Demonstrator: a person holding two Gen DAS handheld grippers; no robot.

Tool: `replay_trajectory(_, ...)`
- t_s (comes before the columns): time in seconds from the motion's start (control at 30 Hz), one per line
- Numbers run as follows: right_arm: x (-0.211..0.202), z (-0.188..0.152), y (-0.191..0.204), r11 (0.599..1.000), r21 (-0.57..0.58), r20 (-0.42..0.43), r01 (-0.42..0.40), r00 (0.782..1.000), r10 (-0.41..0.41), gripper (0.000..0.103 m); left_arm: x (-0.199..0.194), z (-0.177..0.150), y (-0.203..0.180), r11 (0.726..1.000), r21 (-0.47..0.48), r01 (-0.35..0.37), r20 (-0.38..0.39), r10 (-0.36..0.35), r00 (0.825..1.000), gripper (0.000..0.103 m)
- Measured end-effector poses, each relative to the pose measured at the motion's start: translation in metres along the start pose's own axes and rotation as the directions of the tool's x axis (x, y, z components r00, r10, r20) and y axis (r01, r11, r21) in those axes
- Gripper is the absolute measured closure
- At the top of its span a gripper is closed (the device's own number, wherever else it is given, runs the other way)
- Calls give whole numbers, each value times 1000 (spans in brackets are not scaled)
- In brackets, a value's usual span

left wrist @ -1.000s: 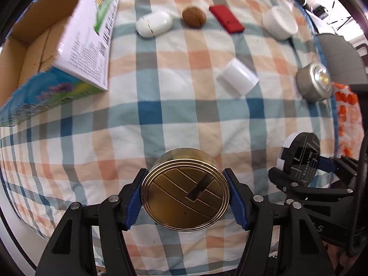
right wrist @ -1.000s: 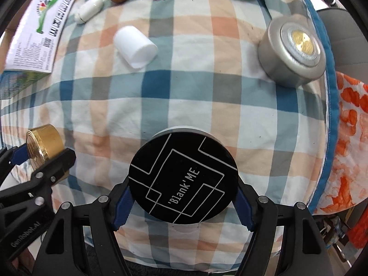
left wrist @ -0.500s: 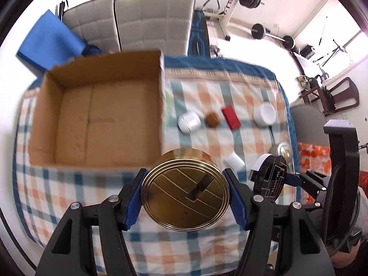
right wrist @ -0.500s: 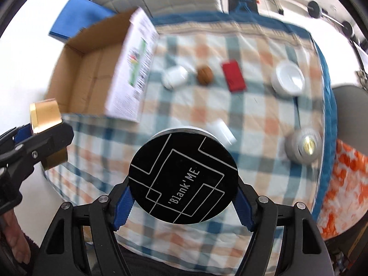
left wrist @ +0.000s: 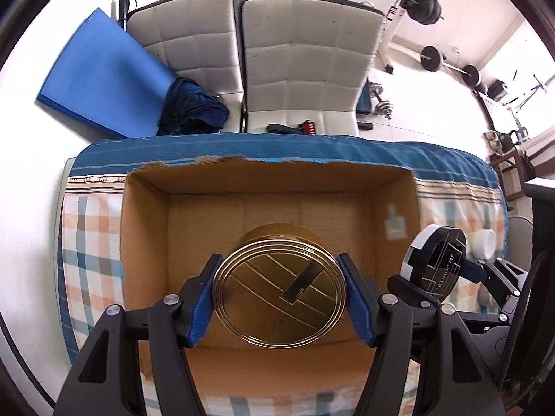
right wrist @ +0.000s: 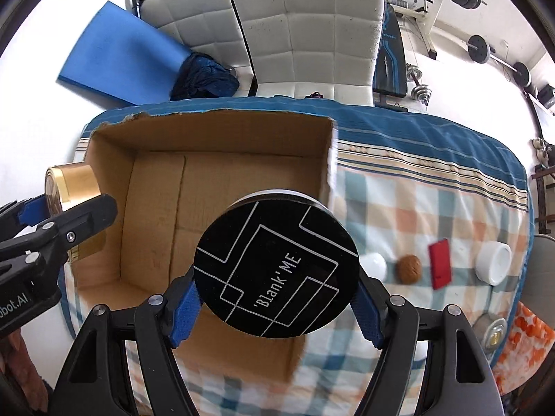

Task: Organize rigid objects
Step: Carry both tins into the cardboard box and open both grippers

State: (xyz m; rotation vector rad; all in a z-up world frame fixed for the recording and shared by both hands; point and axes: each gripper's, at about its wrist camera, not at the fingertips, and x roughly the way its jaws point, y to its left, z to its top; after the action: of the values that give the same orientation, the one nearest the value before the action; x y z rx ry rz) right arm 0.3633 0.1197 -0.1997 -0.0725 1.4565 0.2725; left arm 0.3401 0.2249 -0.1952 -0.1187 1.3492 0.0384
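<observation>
My left gripper (left wrist: 279, 300) is shut on a round gold tin (left wrist: 279, 294) and holds it above the open cardboard box (left wrist: 145, 228). My right gripper (right wrist: 275, 277) is shut on a black round tin marked "Blank'ME" (right wrist: 275, 270), held over the box's right wall (right wrist: 327, 159). In the left wrist view the black tin (left wrist: 437, 263) shows to the right. In the right wrist view the gold tin (right wrist: 71, 187) shows at the left, over the box's left edge. The box floor is bare.
On the checked cloth right of the box lie a white cap (right wrist: 374, 265), a brown nut (right wrist: 409, 268), a red block (right wrist: 440, 267), a white pot (right wrist: 494, 263) and a silver tin (right wrist: 492, 329). White chairs (left wrist: 298, 62), a blue mat (left wrist: 104, 76) and weights stand behind the table.
Both grippers have risen and swung left from the cloth to above the box, each keeping its tin. The box now fills the middle of both views.
</observation>
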Motion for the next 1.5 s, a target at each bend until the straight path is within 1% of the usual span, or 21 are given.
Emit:
replay_trajectory(0.13, 34, 18, 15, 998, 52, -32, 20, 999, -19, 26, 34, 14, 19, 1000, -12, -5, -39, 4, 999, 40)
replay_trajectory(0.23, 62, 21, 20, 996, 79, -56, 41, 998, -36, 26, 63, 19, 33, 999, -31, 13, -88, -15, 996, 40)
replay_trajectory(0.3, 80, 22, 23, 995, 92, -73, 48, 996, -42, 26, 83, 21, 39, 999, -42, 31, -133, -36, 990, 40)
replay_trajectory(0.37, 96, 23, 25, 994, 101, -103, 42, 994, -31, 26, 101, 22, 45, 995, -67, 68, -174, -79, 982, 40)
replay_trajectory(0.47, 115, 25, 27, 994, 102, -130, 40, 991, -26, 26, 128, 21, 49, 982, -119, 147, -249, -173, 953, 40)
replay_trajectory(0.53, 126, 25, 29, 994, 89, -139, 62, 989, -49, 26, 144, 22, 50, 978, -138, 157, -277, -191, 942, 40)
replay_trajectory(0.57, 132, 26, 29, 995, 80, -150, 61, 988, -49, 26, 149, 23, 49, 976, -141, 167, -285, -202, 937, 40)
replay_trajectory(0.63, 143, 27, 29, 995, 83, -176, 57, 984, -42, 26, 161, 22, 48, 967, -164, 195, -307, -238, 922, 40)
replay_trajectory(0.7, 153, 27, 25, 994, 95, -187, 49, 982, -31, 26, 168, 24, 48, 963, -176, 207, -315, -254, 914, 40)
replay_trajectory(0.83, 167, 28, 16, 994, 99, -204, 50, 978, -29, 25, 178, 26, 45, 963, -180, 202, -336, -253, 907, 40)
replay_trajectory(0.97, 178, 27, 9, 995, 100, -224, 20, 974, 3, 25, 179, 26, 43, 969, -171, 177, -340, -227, 913, 40)
replay_trajectory(1.0, 180, 26, 7, 995, 100, -230, 15, 973, 8, 25, 179, 26, 43, 971, -170, 169, -344, -219, 913, 37)
replay_trajectory(1.03, 183, 26, 8, 995, 100, -234, 11, 972, 13, 24, 178, 26, 43, 973, -169, 157, -349, -209, 914, 29)
replay_trajectory(1.07, 185, 27, 7, 995, 99, -239, 4, 971, 20, 23, 177, 26, 44, 974, -169, 149, -355, -201, 913, 25)
replay_trajectory(1.1, 185, 25, 6, 995, 100, -241, -2, 970, 26, 21, 176, 26, 44, 975, -169, 147, -358, -200, 912, 17)
replay_trajectory(1.17, 183, 20, 5, 995, 98, -247, -12, 968, 36, 18, 171, 25, 45, 978, -160, 134, -360, -184, 915, 15)
replay_trajectory(1.3, 176, 5, 5, 996, 86, -264, 11, 964, 12, 17, 154, 23, 49, 985, -139, 106, -354, -149, 923, 15)
replay_trajectory(1.37, 170, -6, 6, 996, 84, -268, 11, 963, 12, 15, 143, 23, 48, 989, -118, 91, -349, -127, 929, 10)
replay_trajectory(1.4, 167, -13, 6, 997, 82, -268, 10, 963, 12, 12, 137, 20, 49, 992, -103, 72, -344, -104, 933, 2)
replay_trajectory(1.47, 159, -27, 8, 997, 76, -265, 23, 964, -2, 10, 125, 17, 52, 996, -85, 40, -326, -65, 943, 0)
replay_trajectory(1.5, 154, -35, 9, 997, 74, -259, 19, 966, 1, 7, 117, 14, 52, 997, -78, 26, -314, -50, 948, 0)
